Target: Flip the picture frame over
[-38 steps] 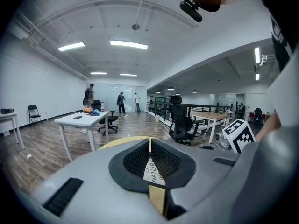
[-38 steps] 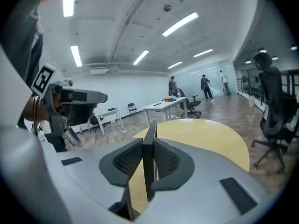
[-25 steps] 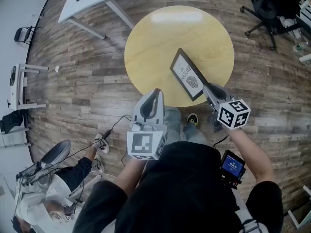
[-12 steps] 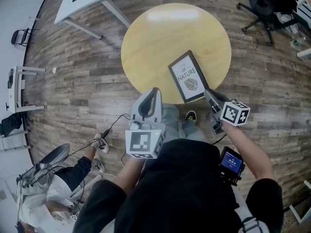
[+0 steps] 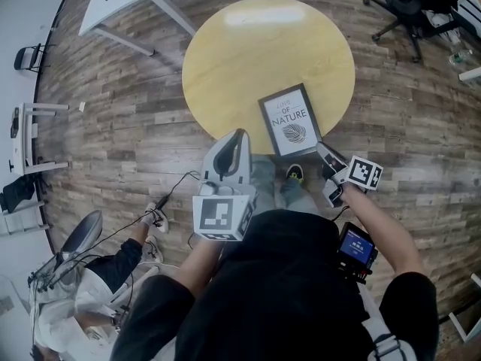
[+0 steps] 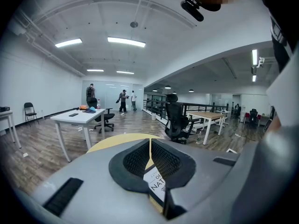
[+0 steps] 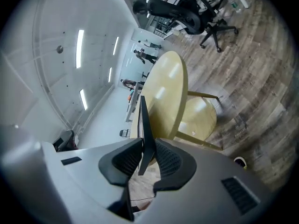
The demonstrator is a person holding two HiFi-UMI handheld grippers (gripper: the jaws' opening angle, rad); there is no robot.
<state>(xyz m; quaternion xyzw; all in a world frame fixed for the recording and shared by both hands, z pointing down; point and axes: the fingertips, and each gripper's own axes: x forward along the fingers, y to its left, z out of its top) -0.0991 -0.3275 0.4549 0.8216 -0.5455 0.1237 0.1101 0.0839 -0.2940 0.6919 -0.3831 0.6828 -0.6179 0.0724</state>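
Pinching at a narrow setting, the right gripper (image 7: 147, 147) is holding the thin edge of the picture frame (image 5: 289, 121) between both pads. Its jaws have just been easing apart slightly, with the frame sitting between them. The hold is being taken at the frame's near right corner only, the rest reaching away from the claw over the round table (image 5: 248, 59). The frame is showing its printed face upward and lying level or nearly so, close against the table's near rim. Neither view is making clear whether it is resting on the top or hanging just above it. The left gripper (image 6: 150, 146) is idling just to the frame's left, jaws together and empty, touching nothing.

Risks, in my judgement: a one-corner pinch that is slackening is inviting the frame to pivot about the pads and drop its far edge, knocking its face or corner on the table. Its position at the rim is adding a second hazard, since any drag toward the person is likely to be pulling it off the edge onto the floor (image 5: 150, 126)
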